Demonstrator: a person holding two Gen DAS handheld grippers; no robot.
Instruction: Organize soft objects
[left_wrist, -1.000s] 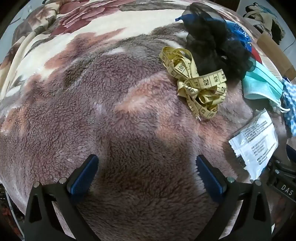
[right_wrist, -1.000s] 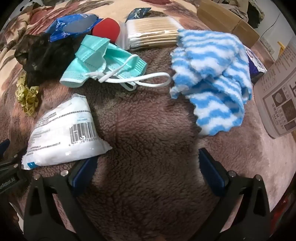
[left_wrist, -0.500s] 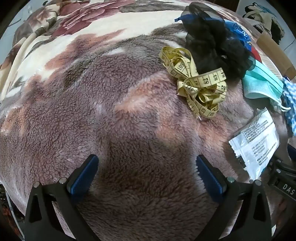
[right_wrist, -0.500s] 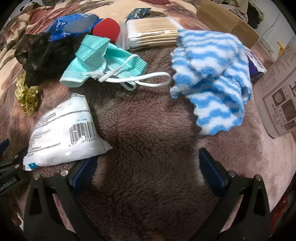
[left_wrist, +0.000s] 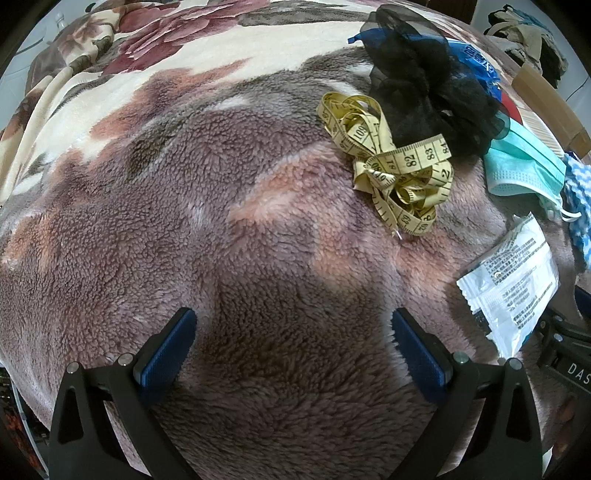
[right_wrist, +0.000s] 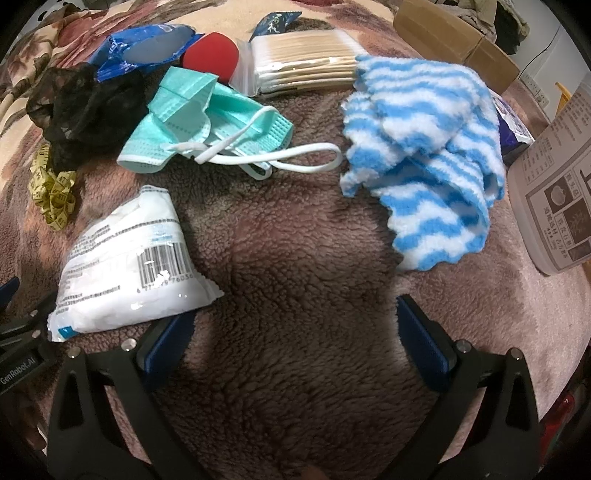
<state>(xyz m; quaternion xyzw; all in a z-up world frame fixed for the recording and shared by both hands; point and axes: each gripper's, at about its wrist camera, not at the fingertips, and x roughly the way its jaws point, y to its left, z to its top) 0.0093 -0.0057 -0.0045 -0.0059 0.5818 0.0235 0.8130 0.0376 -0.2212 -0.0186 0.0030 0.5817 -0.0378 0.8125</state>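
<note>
Both tools spread (empty), blue-striped cloth (right_wrist: 424, 147), mask (right_wrist: 207, 122)

1. The crumpled yellow cloth measuring tape (left_wrist: 397, 173) shows black numbers: 82, 83 and 84 on its top loop, and 109 on a loop further back.
2. The black body of the other claw tool (left_wrist: 570, 363) at the right edge of the left wrist view carries white letters "DAS", cut off by the frame.
3. In the right wrist view, the black tool body (right_wrist: 16, 373) at the left edge reads "GenRobot.AI".
4. The white plastic sealed packet (right_wrist: 129, 264) bears a barcode with digits partly readable as "76036"; its small print is too fine to read.
5. The grey printed container (right_wrist: 554, 192) has Chinese text too small to read.
</note>
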